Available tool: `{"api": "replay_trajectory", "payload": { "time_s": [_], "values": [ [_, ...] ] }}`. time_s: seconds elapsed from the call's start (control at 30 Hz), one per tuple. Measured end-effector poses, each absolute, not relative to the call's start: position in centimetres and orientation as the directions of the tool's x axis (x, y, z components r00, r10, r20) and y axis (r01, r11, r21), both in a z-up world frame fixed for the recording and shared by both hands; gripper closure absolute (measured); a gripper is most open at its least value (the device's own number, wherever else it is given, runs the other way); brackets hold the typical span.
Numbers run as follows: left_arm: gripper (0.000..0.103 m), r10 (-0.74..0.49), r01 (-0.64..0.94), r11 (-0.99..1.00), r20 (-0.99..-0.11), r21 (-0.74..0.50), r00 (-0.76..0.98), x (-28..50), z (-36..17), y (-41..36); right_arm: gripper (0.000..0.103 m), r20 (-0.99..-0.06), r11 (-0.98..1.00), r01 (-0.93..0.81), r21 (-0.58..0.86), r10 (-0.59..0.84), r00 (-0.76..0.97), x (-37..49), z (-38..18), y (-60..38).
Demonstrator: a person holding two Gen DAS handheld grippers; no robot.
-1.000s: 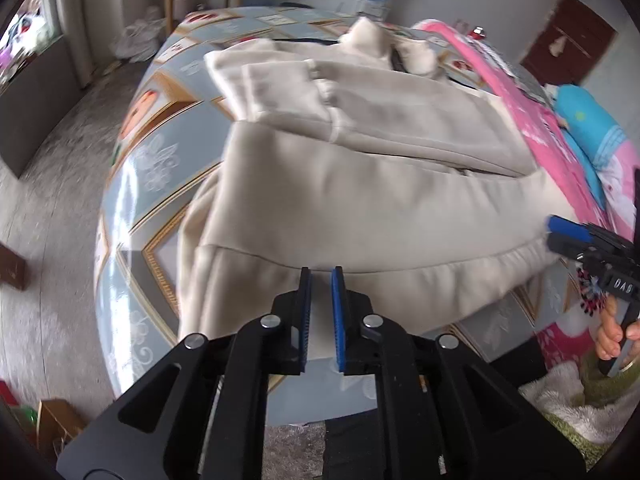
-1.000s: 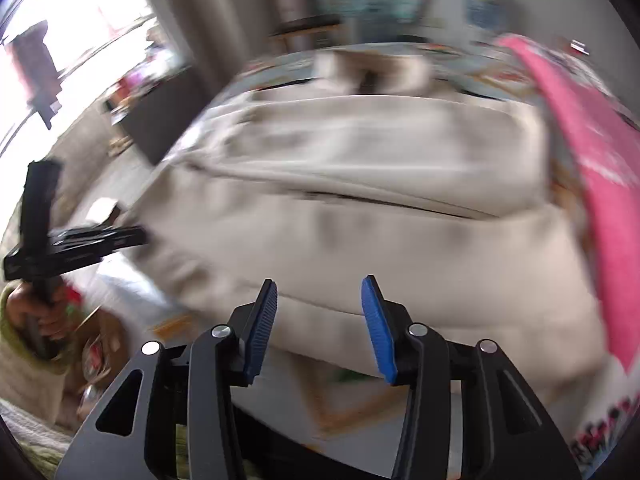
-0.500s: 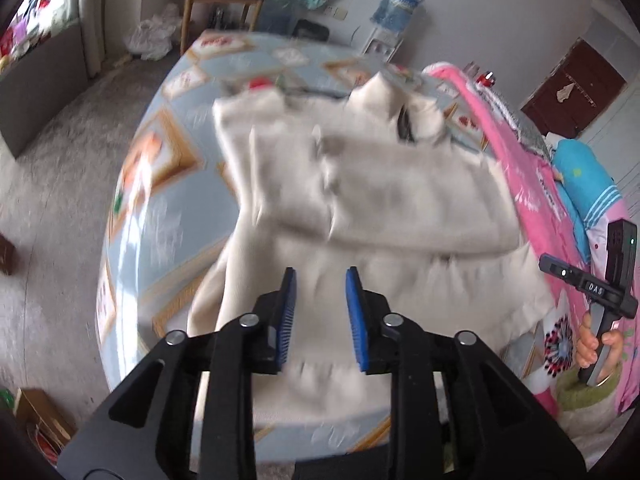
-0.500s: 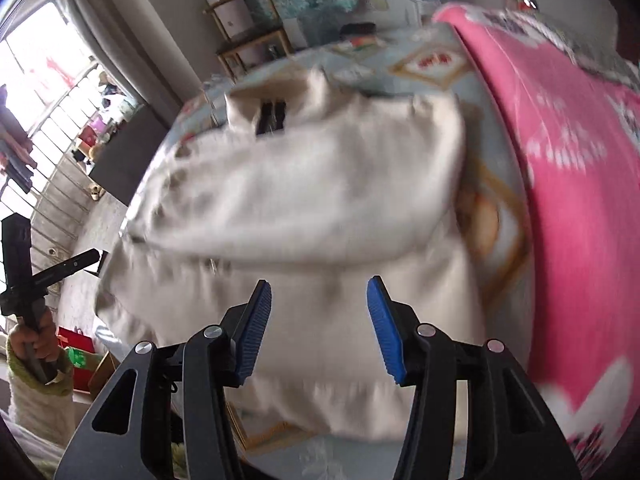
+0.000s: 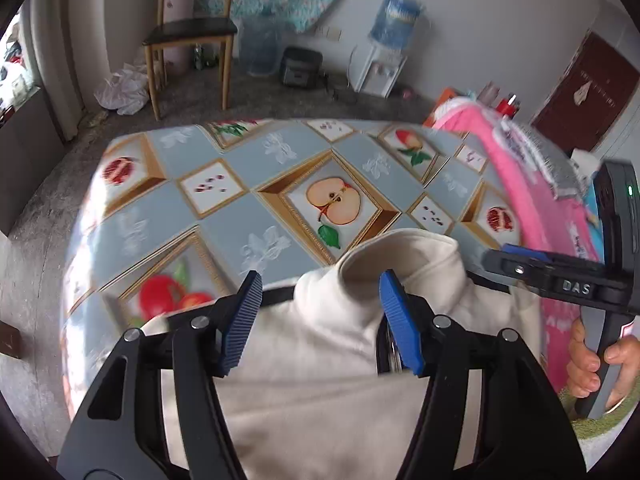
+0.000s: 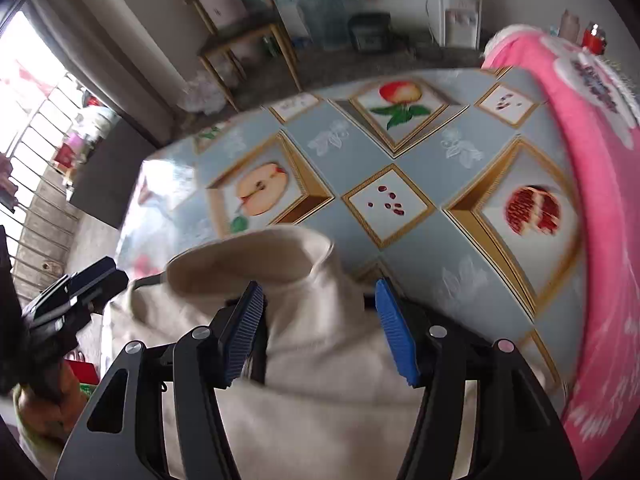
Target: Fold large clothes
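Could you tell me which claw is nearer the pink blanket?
Right. The right claw hangs beside the pink blanket; the left claw is farther off, across the cream collar. Both claws' jaws are opening, gripping nothing.

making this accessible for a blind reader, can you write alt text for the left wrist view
The left gripper, its jaws opening and gripping nothing, hangs over the stand-up collar of a cream garment on a fruit-patterned tablecloth. At right, a hand holds the right gripper beside a pink blanket.

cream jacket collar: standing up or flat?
Standing up. The cream jacket's collar rises as an open funnel above the body, its inside showing in both wrist views.
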State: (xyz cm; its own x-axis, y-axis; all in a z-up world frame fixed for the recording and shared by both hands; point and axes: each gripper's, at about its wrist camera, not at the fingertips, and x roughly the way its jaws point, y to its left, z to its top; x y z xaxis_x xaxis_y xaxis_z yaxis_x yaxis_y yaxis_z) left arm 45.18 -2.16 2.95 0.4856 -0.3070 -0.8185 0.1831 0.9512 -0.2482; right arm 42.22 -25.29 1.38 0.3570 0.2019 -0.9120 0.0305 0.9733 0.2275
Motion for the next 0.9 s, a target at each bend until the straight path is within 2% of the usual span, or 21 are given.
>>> {"api": "replay_trajectory", "payload": {
  "time_s": [0.23,0.27,0.37,0.5,0.6,0.67,0.73,0.87,0.9],
  "values": [
    [0.046,-0.22,0.111,0.975,-0.905,-0.192,0.364,49.2,-2.3,-4.8,0.045,-0.967,0.984,0.079,0.158,0.139,0.213,46.3,-3.6,-25.3],
    [0.047,-0.223,0.1,0.975,-0.907,-0.201,0.356,49.2,-2.6,-4.7,0.045,-0.969,0.984,0.083,0.161,0.141,0.203,46.3,-3.9,-25.6],
    [0.058,-0.237,0.104,0.971,-0.914,-0.214,0.328,48.8,-3.2,-4.3,0.045,-0.965,0.976,0.083,0.202,0.184,0.184,45.4,-3.9,-26.3],
    [0.059,-0.241,0.15,0.968,-0.917,-0.202,0.318,47.3,-3.0,-4.0,0.047,-0.961,0.973,0.039,0.229,0.219,0.168,43.7,-3.0,-26.3],
    [0.059,-0.231,0.183,0.967,-0.92,-0.18,0.316,46.4,-2.9,-4.0,0.055,-0.964,0.976,-0.001,0.217,0.214,0.156,42.3,-2.6,-25.8],
    [0.059,-0.222,0.202,0.966,-0.923,-0.163,0.315,45.7,-3.1,-4.1,0.068,-0.968,0.98,-0.024,0.199,0.2,0.152,41.6,-2.6,-25.4],
    [0.059,-0.21,0.218,0.965,-0.923,-0.144,0.321,45.0,-3.2,-4.1,0.075,-0.973,0.988,-0.048,0.145,0.151,0.176,41.0,-2.1,-24.9],
    [0.073,-0.214,0.263,0.956,-0.918,-0.127,0.335,43.2,-3.0,-3.9,0.085,-0.964,0.989,-0.093,0.117,0.135,0.228,38.7,-0.5,-24.7],
    [0.081,-0.22,0.272,0.954,-0.915,-0.129,0.338,42.8,-2.9,-3.8,0.086,-0.96,0.988,-0.112,0.109,0.134,0.245,37.9,0.1,-24.5]
  ]
}}
